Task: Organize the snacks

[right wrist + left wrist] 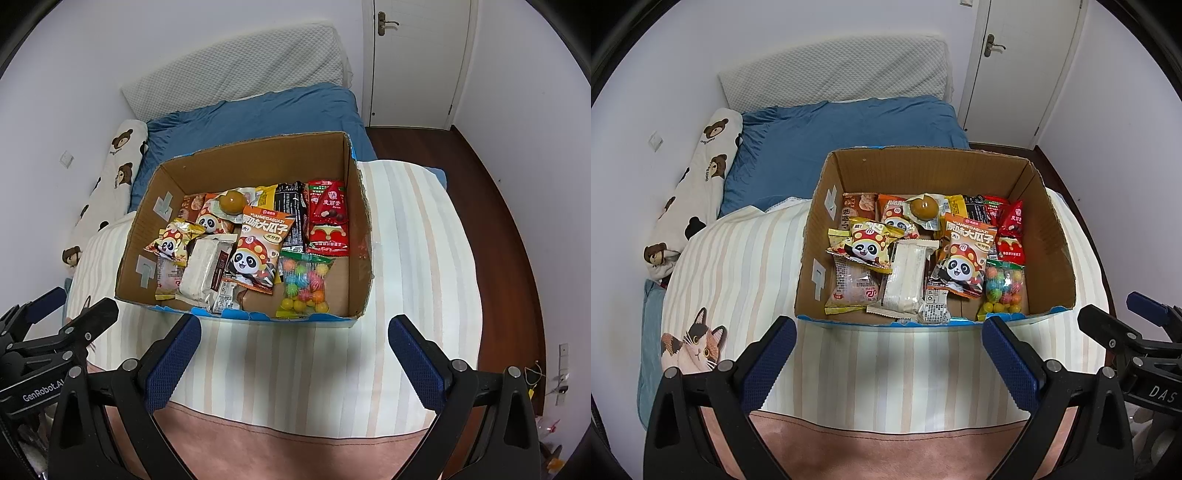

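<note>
I see a striped quilt [746, 258] with a cat print [696, 345]. Beyond it lie a blue pillow [842, 136], a bear-print bolster [698, 184] and a white door [417, 62].

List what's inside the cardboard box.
The cardboard box holds panda sunflower-seed bags, a white wafer pack, a gumball bag, red candy packets; lower layers are hidden.

Bedroom with plain white walls [74, 55]. White panel door [417, 62] with brass lever handle at the far right corner. Dark wood floor [491, 177]. Bed [849, 125] under blue sheet, striped quilt [417, 258], white quilted pillow [834, 70] and bear-print bolster [698, 177] along the wall. Even, diffuse lighting.
</note>
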